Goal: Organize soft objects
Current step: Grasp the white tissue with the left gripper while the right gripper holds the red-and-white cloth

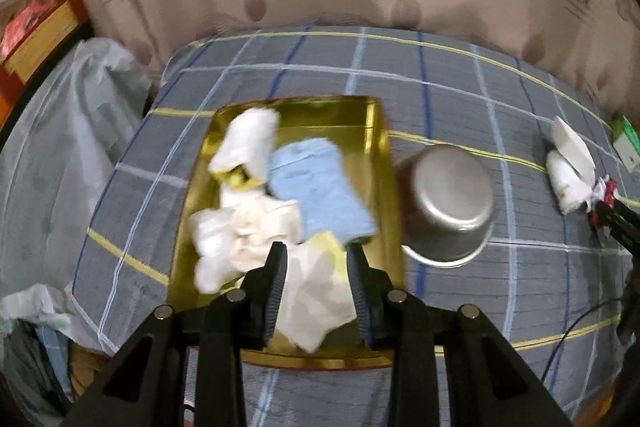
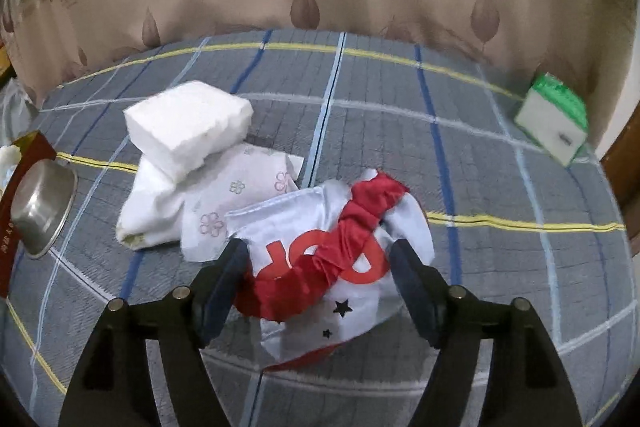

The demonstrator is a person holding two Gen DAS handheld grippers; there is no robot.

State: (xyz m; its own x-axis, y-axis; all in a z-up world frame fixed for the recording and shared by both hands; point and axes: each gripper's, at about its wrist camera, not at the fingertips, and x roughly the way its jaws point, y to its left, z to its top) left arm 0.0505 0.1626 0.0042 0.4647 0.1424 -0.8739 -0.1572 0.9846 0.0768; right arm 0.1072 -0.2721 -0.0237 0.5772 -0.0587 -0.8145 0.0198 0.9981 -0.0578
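A gold tray (image 1: 376, 131) on the plaid bedcover holds a blue cloth (image 1: 316, 183), a rolled white cloth (image 1: 248, 141), a cream crumpled cloth (image 1: 240, 235) and a white-and-yellow cloth (image 1: 316, 291). My left gripper (image 1: 317, 251) is open above the white-and-yellow cloth. My right gripper (image 2: 320, 251) is open, its fingers either side of a white cloth with red print and a red band (image 2: 332, 255). A white sponge block (image 2: 188, 127) rests on a folded white cloth (image 2: 152, 207) beside a flower-print cloth (image 2: 240, 195).
An upturned steel bowl (image 1: 448, 203) sits right of the tray, and shows at the left of the right wrist view (image 2: 40, 211). A green-and-white box (image 2: 554, 117) stands at the far right. A curtain hangs behind. White plastic bags (image 1: 60, 155) lie left of the bed.
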